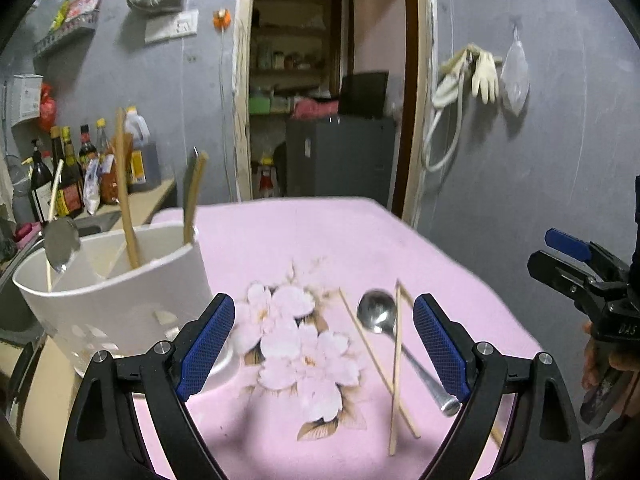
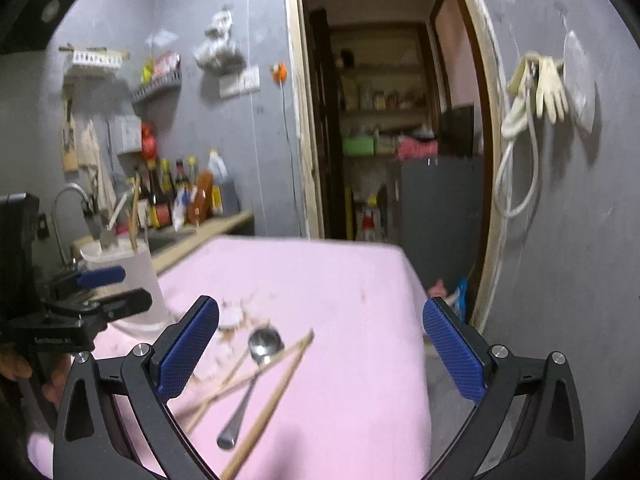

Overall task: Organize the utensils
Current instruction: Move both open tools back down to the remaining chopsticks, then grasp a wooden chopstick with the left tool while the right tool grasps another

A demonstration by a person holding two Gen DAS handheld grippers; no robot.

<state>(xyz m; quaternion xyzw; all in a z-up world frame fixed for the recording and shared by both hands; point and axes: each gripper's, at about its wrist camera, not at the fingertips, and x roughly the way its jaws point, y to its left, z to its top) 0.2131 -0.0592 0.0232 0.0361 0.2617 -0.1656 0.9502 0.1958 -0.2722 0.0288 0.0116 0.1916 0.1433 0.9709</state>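
Both grippers, left gripper (image 1: 324, 344) and right gripper (image 2: 320, 348), spread wide and empty over a shiny metal spoon (image 1: 378, 312) and slim wooden chopsticks (image 1: 396, 360) on the pink cloth surface (image 1: 320, 232); a rounded white holder (image 1: 120, 300) stands beside them.

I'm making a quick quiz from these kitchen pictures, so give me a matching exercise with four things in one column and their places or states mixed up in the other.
Things:
1. metal spoon
2. white utensil holder
3. left claw
4. pale gloves

Places or states:
A. hanging on the grey wall
B. open, nothing between its pads
C. lying flat on the pink cloth among chopsticks
D. standing upright at the table's edge, utensils inside

Pairs: 1-C, 2-D, 3-B, 4-A
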